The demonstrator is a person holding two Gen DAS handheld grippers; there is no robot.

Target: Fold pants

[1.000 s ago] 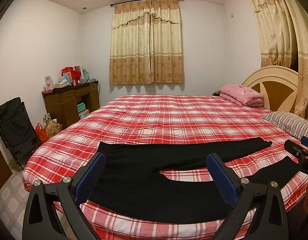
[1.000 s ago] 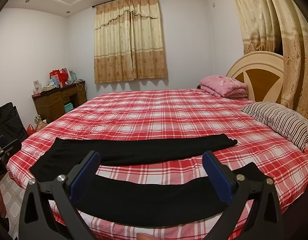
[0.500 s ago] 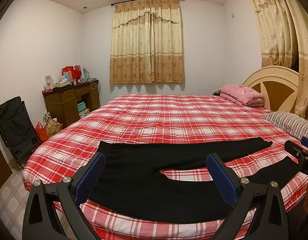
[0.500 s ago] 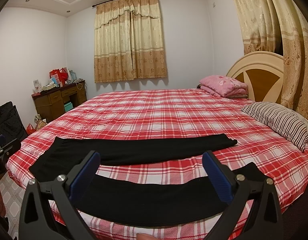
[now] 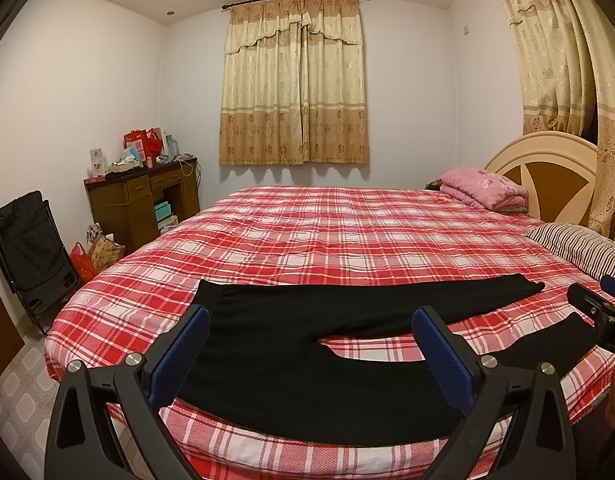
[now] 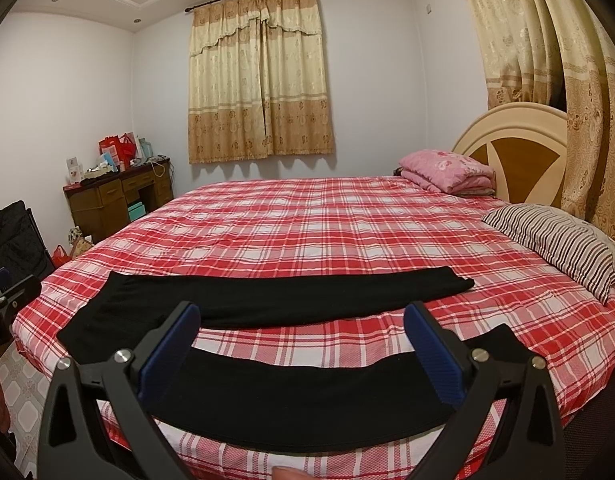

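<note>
The black pants (image 5: 307,344) lie flat on the red plaid bedspread (image 5: 347,232) near the front edge of the bed, waist to the left and both legs running right, spread apart in a narrow V so a strip of plaid shows between them. The left gripper (image 5: 311,344) hovers over the waist and crotch area with its blue-padded fingers (image 5: 183,350) spread wide, holding nothing. The right gripper (image 6: 303,344) hangs over the nearer leg, its jaws likewise wide apart and empty; its tip also shows at the right edge of the left wrist view. At the head of the bed sit a folded pink blanket (image 6: 447,170) and a striped pillow (image 6: 559,248). Against the left wall stands a wooden desk (image 5: 143,196) whose top carries red gift bags (image 5: 143,144) and small boxes (contents too small to tell), with a teal box (image 5: 163,210) in its open knee space. More bags (image 5: 95,254) rest on the floor beside it.
</note>
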